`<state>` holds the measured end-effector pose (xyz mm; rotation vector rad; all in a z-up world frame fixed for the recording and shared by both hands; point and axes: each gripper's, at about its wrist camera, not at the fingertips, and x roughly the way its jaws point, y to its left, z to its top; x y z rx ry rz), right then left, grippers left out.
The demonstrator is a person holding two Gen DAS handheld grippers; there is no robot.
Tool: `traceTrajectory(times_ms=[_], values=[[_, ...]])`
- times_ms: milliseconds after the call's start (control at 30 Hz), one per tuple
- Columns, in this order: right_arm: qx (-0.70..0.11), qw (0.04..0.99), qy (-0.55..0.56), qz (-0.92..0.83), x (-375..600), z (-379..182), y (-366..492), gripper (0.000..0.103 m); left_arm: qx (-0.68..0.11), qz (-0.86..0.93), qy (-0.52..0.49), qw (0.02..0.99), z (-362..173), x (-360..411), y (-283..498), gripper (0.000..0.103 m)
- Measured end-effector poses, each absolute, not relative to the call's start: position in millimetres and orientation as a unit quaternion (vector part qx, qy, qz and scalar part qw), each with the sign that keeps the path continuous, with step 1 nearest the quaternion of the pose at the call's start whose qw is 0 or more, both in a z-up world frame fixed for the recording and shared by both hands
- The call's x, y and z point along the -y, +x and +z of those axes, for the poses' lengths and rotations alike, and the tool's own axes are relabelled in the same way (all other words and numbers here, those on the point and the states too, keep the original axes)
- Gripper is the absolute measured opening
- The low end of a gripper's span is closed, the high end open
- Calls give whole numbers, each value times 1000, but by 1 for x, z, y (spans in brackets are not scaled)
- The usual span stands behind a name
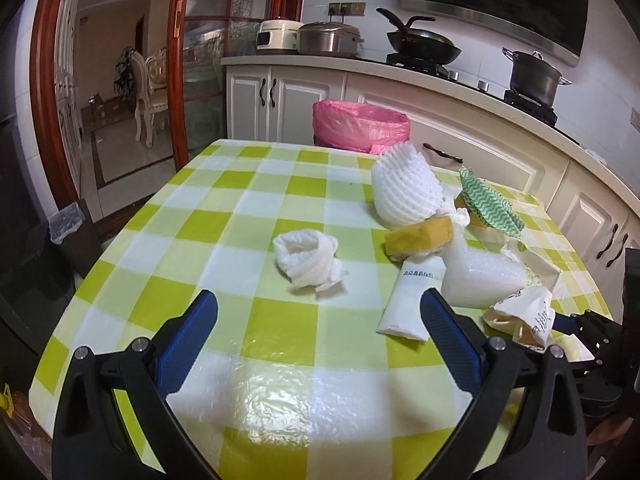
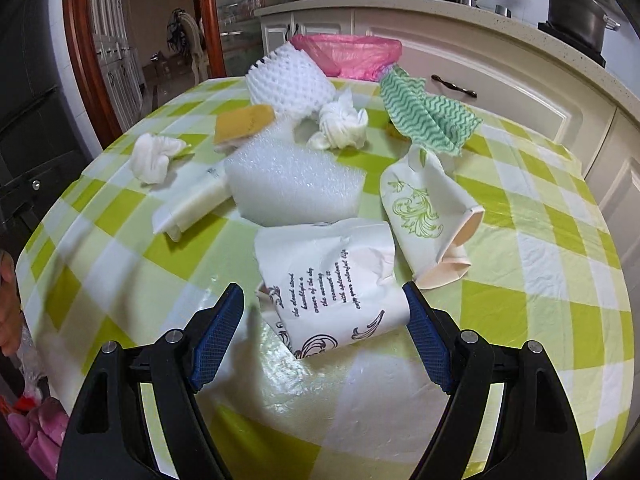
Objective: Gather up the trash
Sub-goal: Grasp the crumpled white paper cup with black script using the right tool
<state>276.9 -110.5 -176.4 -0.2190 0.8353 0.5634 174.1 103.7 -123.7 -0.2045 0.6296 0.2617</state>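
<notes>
Trash lies on a green-checked table (image 1: 280,336). My left gripper (image 1: 318,312) is open and empty, just short of a crumpled white tissue (image 1: 308,260). To its right lie a white tube pack (image 1: 412,300), a foam sheet (image 1: 480,276), a white foam fruit net (image 1: 404,188) and a yellow sponge (image 1: 420,236). My right gripper (image 2: 324,304) is open, its fingers on either side of a crushed paper cup with printed text (image 2: 336,280). A second paper cup with a green pattern (image 2: 424,208) lies beyond it. A bin with a pink bag (image 1: 360,124) stands behind the table.
A green wavy cloth (image 2: 432,116) and a knotted white tissue (image 2: 344,124) lie at the far side of the pile. White kitchen cabinets (image 1: 480,140) with a stove and pots run behind. A dark bin (image 1: 68,236) stands to the table's left.
</notes>
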Motion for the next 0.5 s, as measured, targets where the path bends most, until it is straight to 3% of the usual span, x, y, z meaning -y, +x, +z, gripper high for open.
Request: traceTrajectory(times_ms=[500], values=[[-346,895,21,279,201,-136,264,66,-340,60,-86,935,-129,-40,224,98]])
